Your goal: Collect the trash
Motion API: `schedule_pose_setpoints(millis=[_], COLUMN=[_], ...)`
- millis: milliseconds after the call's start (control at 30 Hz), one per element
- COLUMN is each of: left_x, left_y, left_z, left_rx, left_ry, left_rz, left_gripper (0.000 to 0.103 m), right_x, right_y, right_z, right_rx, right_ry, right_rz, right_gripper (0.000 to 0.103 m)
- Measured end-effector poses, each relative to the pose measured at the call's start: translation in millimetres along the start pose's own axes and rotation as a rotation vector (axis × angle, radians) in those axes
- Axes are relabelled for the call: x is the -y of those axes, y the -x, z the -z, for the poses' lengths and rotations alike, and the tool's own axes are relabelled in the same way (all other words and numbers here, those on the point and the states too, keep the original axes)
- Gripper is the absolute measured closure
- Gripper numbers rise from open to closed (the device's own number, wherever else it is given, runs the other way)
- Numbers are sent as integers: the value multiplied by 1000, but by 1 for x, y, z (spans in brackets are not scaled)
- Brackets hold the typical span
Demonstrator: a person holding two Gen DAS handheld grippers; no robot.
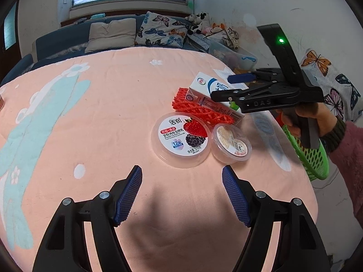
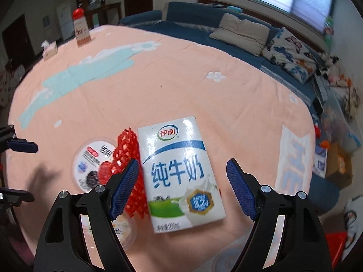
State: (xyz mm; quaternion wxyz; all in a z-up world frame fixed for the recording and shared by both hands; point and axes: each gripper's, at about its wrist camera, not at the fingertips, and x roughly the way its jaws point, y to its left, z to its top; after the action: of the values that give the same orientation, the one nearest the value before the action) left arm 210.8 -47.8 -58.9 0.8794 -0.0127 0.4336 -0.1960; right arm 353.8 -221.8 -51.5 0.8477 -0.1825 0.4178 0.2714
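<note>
A white and blue milk carton (image 2: pixel 181 170) lies flat on the pink bedspread, and my right gripper (image 2: pixel 182 176) hovers open above it, one finger on each side, pads not pressing. A red foam net (image 2: pixel 127 149) rests against the carton's left side. In the left wrist view the carton (image 1: pixel 199 88), the net (image 1: pixel 204 111), a round yogurt lid (image 1: pixel 180 139) with a strawberry picture and a smaller clear plastic cup (image 1: pixel 231 144) lie together. My left gripper (image 1: pixel 181 192) stands open just short of the lid, empty. The right gripper (image 1: pixel 226 87) shows above the carton.
A green mesh basket (image 1: pixel 315 158) sits at the bed's right edge, under the person's hand (image 1: pixel 317 117). A red-capped bottle (image 2: pixel 80 29) and a tissue box (image 2: pixel 50 49) stand at the far side. Pillows (image 1: pixel 113 32) and soft toys (image 1: pixel 199 23) line the wall.
</note>
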Motion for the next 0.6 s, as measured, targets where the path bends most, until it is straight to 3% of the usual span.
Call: schedule_pose_setpoints(millis=[167,233,333,600], left_x=[6,9,14,31], left_y=[-6,-8,-11,-19], left_z=[0,-1,-3,-7], left_rx=[-14,-14,-17,-13], left_ry=[-13,-17,-28,-74], left_rz=[8,16,21,40], left_gripper=[33,33,33,29], right_x=[-3,-4,-5,10], right_y=[-17,-20,-21,13], right_z=[-3,-1,0,8], right_rx=[-38,-47,-46,2], right_ry=[51,61,55,-62], right_rz=[-7,-11,-12,7], right_gripper=[25,36,36,36])
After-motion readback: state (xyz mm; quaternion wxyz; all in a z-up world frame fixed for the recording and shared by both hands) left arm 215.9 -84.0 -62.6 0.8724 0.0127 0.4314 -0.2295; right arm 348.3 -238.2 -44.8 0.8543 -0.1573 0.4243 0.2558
